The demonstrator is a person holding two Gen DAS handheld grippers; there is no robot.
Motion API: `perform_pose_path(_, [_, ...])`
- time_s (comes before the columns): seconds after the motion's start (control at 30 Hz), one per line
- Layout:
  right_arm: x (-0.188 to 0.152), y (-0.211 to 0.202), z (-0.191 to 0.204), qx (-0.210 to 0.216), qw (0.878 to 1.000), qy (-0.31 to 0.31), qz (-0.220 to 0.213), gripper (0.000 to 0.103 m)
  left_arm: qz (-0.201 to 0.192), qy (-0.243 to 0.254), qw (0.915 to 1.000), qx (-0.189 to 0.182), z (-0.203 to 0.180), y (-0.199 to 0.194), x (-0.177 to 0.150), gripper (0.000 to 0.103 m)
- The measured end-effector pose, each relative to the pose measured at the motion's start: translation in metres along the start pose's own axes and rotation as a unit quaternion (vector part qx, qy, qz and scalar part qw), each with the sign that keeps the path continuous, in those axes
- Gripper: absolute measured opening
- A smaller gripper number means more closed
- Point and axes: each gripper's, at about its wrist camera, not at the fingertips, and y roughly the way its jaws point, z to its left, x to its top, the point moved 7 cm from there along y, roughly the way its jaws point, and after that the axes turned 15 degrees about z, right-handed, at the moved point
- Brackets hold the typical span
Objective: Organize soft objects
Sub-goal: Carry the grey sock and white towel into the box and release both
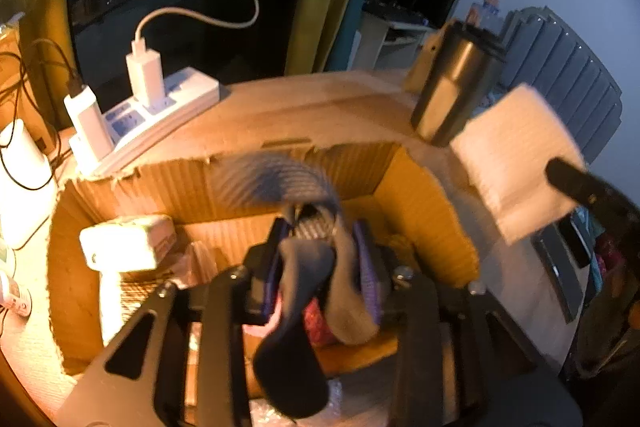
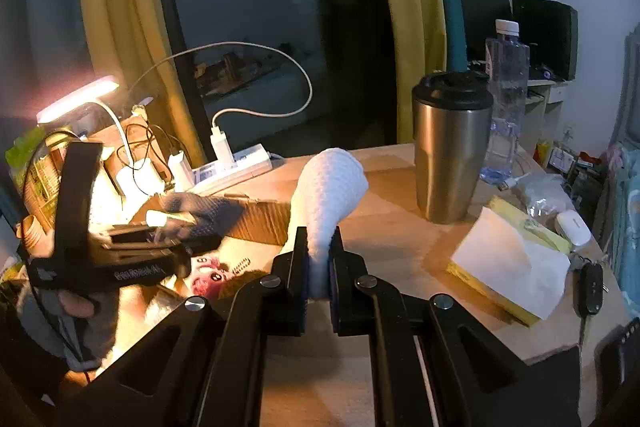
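Note:
A dark grey sock [image 1: 296,307] with a blue-striped cuff hangs between the purple pads of my left gripper [image 1: 320,231], above an open cardboard box [image 1: 420,187]. The pads stand apart and the sock looks loose between them; its cuff is blurred. A pink item [image 1: 316,319] and a white packet [image 1: 128,243] lie in the box. My right gripper [image 2: 319,233] is shut on a white textured cloth [image 2: 332,183], held upright over the table to the right of the box. In the right wrist view the left gripper [image 2: 180,227] shows at the left with the sock [image 2: 204,207] at its tips.
A steel tumbler [image 2: 452,155] and a water bottle [image 2: 506,99] stand behind the cloth. A power strip [image 2: 232,167] with chargers and cables lies behind the box. A yellow pack with white paper [image 2: 508,263], a white mouse [image 2: 574,227] and a car key [image 2: 592,287] lie at the right.

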Motion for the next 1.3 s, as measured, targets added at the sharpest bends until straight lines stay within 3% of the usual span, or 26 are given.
perform_pose_path(0.07, [0.004, 0.002, 0.004, 0.003, 1.000, -0.004, -0.001, 0.009, 0.011, -0.002, 0.9999, 0.003, 0.002, 0.008, -0.001, 0.068])
perform_pose_path(0.4, [0.011, 0.030, 0.026, 0.016, 1.000, -0.016, 0.017, 0.009, -0.003, -0.003, 1.0000, 0.004, 0.008, -0.004, -0.007, 0.069])
perform_pose_path(0.83, [0.001, 0.080, 0.045, 0.007, 0.997, -0.016, 0.076, 0.010, -0.027, -0.023, 0.9994, 0.006, 0.034, -0.032, -0.022, 0.069])
perform_pose_path(1.0, [-0.004, 0.081, 0.049, 0.000, 0.996, -0.022, 0.083, 0.022, -0.031, -0.025, 0.9992, 0.007, 0.037, -0.036, -0.026, 0.070])
perform_pose_path(1.07, [-0.006, 0.082, 0.051, -0.003, 0.996, -0.025, 0.085, 0.037, -0.034, -0.027, 0.9990, 0.008, 0.038, -0.039, -0.027, 0.070])
perform_pose_path(1.13, [-0.008, 0.081, 0.054, 0.000, 0.996, -0.025, 0.090, 0.043, -0.036, -0.028, 0.9989, 0.009, 0.039, -0.041, -0.029, 0.070])
perform_pose_path(1.3, [-0.009, 0.068, 0.049, -0.004, 0.997, -0.012, 0.082, 0.050, -0.038, -0.033, 0.9987, 0.008, 0.040, -0.046, -0.036, 0.071])
